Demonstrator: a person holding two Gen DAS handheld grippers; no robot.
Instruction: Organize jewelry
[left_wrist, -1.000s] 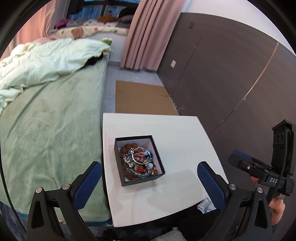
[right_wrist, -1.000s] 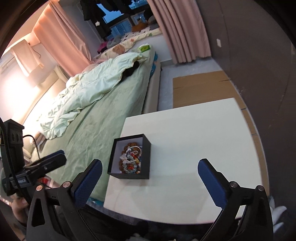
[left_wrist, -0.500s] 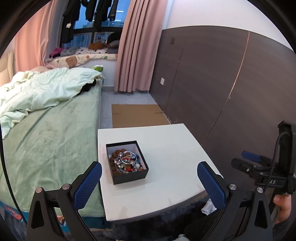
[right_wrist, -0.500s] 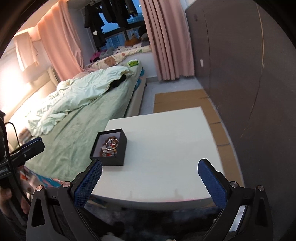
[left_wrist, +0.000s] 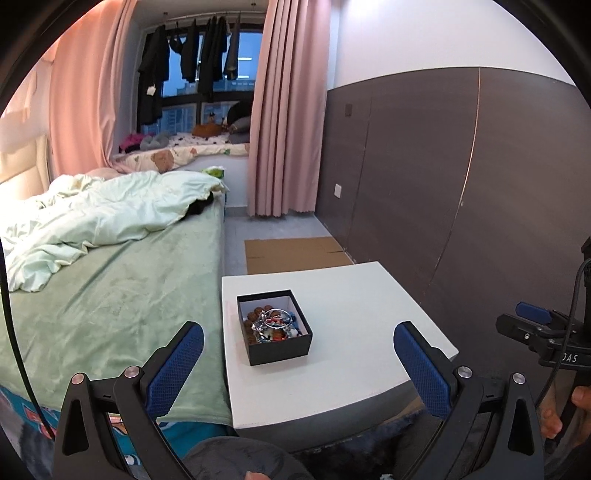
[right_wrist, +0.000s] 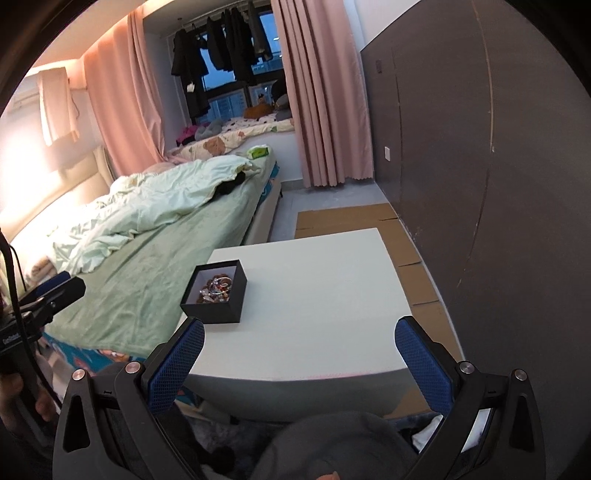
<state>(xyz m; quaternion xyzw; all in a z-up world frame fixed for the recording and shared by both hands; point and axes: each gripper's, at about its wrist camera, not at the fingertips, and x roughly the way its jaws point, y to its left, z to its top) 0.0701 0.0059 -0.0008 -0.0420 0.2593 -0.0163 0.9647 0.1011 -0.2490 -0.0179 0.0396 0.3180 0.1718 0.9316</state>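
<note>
A small black box (left_wrist: 274, 328) with a white lining stands on the left part of a white square table (left_wrist: 351, 295); it also shows in the right wrist view (right_wrist: 214, 291). A pile of bracelets and beads (left_wrist: 271, 323) fills it. My left gripper (left_wrist: 297, 371) is open and empty, held back from the table's near edge. My right gripper (right_wrist: 299, 363) is open and empty, also back from the near edge. Each gripper shows at the side of the other's view.
A bed with a green cover (left_wrist: 110, 280) runs along the table's left side. A dark panelled wall (left_wrist: 461, 184) is on the right. Flat cardboard (left_wrist: 291, 253) lies on the floor beyond the table. Pink curtains (left_wrist: 288, 110) hang at the far window.
Both grippers have pulled back and tilted up from above the table, so the box now looks smaller and farther. Both stay open and empty.
</note>
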